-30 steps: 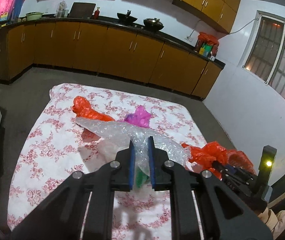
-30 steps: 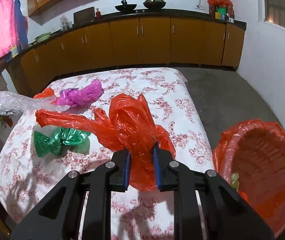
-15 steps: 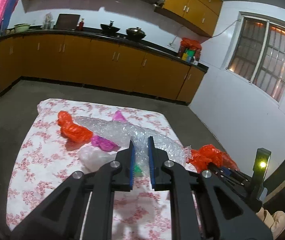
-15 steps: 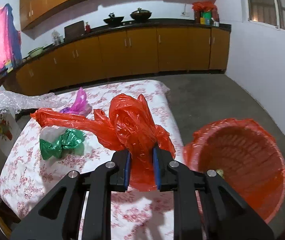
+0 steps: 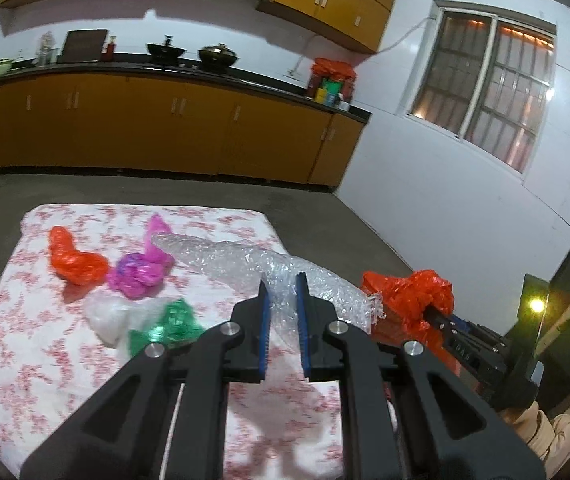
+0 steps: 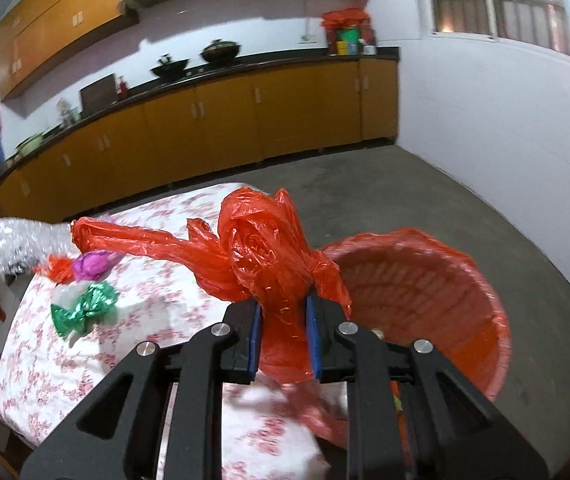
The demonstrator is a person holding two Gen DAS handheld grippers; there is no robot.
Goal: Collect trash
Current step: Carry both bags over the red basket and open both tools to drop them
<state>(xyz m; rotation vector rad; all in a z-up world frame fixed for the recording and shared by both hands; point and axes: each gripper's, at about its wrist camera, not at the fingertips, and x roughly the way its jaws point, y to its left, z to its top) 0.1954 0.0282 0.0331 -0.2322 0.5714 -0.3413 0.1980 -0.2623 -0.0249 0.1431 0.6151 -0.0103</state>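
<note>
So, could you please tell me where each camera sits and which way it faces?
Left wrist: on the left tool, facing the table and counter; it grips bubble wrap; the right tool and fingers show.
Right wrist: on the right tool, gripping an orange bag beside the bin.
Shared: green wrapper, both held items.

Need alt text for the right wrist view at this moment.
The right gripper has its jaws shut on a crumpled red plastic bag, held beside a red-lined basket on the floor. Behind lie green wrapper and purple scraps on a floral tablecloth.
</note>
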